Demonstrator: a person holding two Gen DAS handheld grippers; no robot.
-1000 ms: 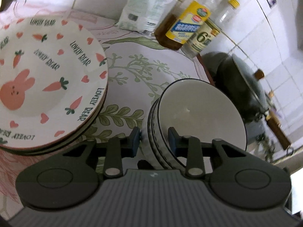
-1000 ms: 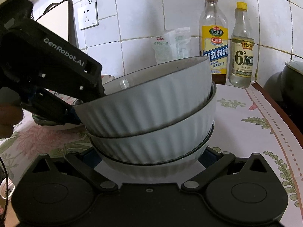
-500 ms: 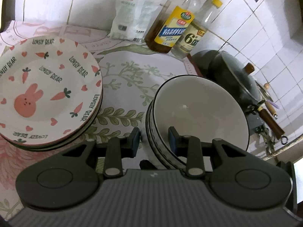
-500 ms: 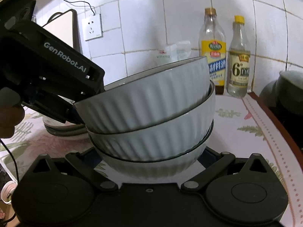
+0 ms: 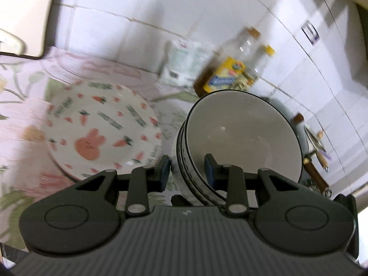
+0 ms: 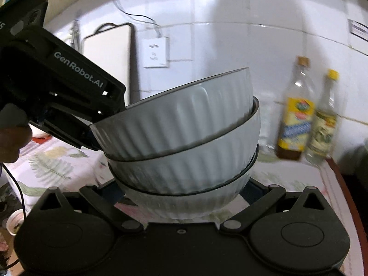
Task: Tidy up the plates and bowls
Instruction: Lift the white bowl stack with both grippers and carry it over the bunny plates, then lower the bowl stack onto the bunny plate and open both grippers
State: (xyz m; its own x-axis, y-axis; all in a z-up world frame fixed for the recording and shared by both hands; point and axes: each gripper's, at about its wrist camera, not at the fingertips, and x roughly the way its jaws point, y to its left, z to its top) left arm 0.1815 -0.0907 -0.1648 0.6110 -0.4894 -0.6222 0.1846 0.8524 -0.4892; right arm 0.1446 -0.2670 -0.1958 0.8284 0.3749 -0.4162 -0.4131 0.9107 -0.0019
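White ribbed bowls (image 6: 184, 138), three of them nested and each edged with a dark rim line, sit tilted in a stack held clear of the floral tablecloth (image 6: 57, 168). The left gripper (image 5: 187, 169) pinches the stack's near rims between its blue pads, one finger inside the top bowl and the other outside; the right wrist view shows it clamped on the stack's left edge. The right gripper (image 6: 184, 191) grips the lowest bowl from below, its fingers pressed against opposite sides of the base.

Down on the tablecloth, to the left of the bowls in the left wrist view, lies a stack of plates (image 5: 101, 128) printed with a pink rabbit, carrots and hearts, blurred by motion. Against the white tiled wall (image 5: 161, 7) stand an oil bottle (image 6: 295, 112) with a yellow label and a clear bottle (image 6: 324, 119) with a yellow cap, a plastic packet (image 5: 184, 66) beside them. A dark lidded pot (image 5: 294, 126) shows behind the bowls.
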